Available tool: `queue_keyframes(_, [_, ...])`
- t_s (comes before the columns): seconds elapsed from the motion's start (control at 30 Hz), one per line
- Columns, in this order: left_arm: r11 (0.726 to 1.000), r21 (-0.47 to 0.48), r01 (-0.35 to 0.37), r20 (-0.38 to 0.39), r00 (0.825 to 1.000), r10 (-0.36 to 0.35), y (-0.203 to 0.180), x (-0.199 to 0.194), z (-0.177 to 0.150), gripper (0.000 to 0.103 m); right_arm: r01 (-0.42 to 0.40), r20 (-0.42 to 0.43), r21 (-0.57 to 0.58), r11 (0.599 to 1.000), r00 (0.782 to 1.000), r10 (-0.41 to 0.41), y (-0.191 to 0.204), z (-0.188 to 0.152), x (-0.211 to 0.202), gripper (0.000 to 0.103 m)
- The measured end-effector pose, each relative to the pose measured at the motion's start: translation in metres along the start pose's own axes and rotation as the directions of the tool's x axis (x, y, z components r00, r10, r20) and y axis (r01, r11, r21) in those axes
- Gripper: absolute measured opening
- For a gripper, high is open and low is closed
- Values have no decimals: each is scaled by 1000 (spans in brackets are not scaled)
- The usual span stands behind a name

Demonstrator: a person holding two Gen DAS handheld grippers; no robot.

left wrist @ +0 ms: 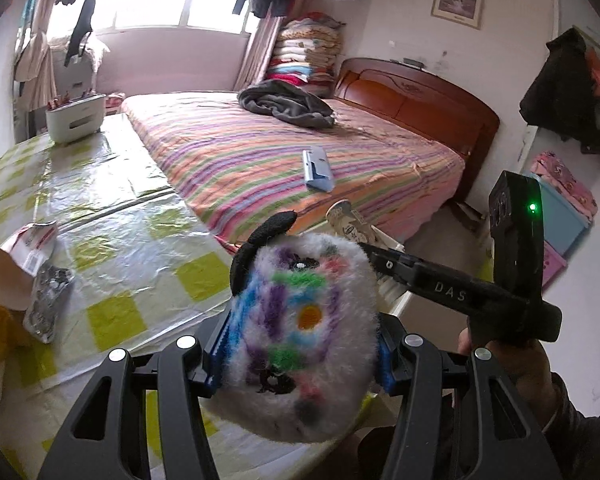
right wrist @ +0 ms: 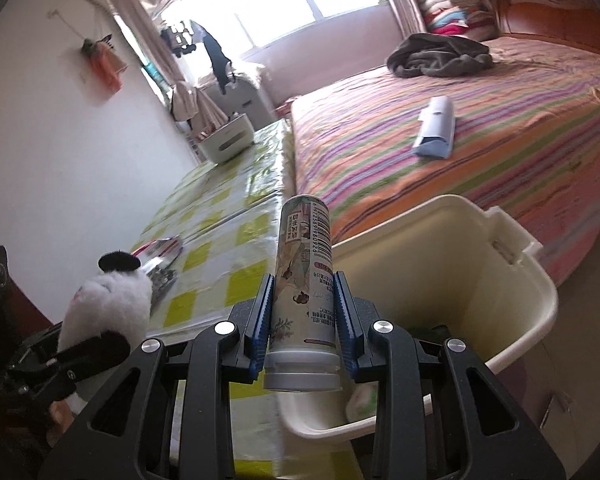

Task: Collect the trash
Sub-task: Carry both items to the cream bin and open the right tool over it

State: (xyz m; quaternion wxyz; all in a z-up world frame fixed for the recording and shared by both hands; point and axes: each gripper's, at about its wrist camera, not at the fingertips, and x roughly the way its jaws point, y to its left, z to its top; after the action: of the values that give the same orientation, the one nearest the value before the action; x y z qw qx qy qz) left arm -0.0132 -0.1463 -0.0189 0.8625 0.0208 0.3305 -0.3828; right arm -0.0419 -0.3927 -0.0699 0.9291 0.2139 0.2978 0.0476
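Note:
My left gripper (left wrist: 300, 352) is shut on a fluffy white plush toy (left wrist: 304, 332) with coloured patches and black ears, held above the table's near edge. The toy also shows in the right wrist view (right wrist: 108, 304). My right gripper (right wrist: 303, 312) is shut on a slim printed drink can (right wrist: 304, 280), held over the near rim of a cream plastic bin (right wrist: 500, 280). The can's end shows in the left wrist view (left wrist: 346, 220). A torn red-and-white packet with a foil wrapper (left wrist: 32, 272) lies on the table at the left; it also shows in the right wrist view (right wrist: 160, 260).
The table has a shiny yellow-checked cloth (left wrist: 132, 240). A white caddy (left wrist: 76, 118) stands at its far end. A striped bed (left wrist: 284, 152) adjoins the table, with a grey garment (left wrist: 288, 106) and a blue-white box (left wrist: 318, 170) on it. The bin holds some items at its bottom.

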Motion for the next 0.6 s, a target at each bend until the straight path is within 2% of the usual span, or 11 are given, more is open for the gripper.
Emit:
queue_keyframes(0.23, [1000,21,10,-34,999,-10,-12,18,4,54,16,33,69,998,999,-19,-19,6,-6,34])
queue_keyframes(0.27, [1000,23,10,-36,999,-9,-13,20,4,54,11,38,83,997,999,-14,-21,7,-7,46])
queue_keyframes(0.3, [1000,25,11,-38,999,-10,-15,23,5,54,3,45,97,995,999,-8,-23,7,-10,50])
queue_keyframes(0.6, [999,7,32,-85,996,-32,-21,45,8,54,-41,155,203,978,988,9,-41,12,-36,54])
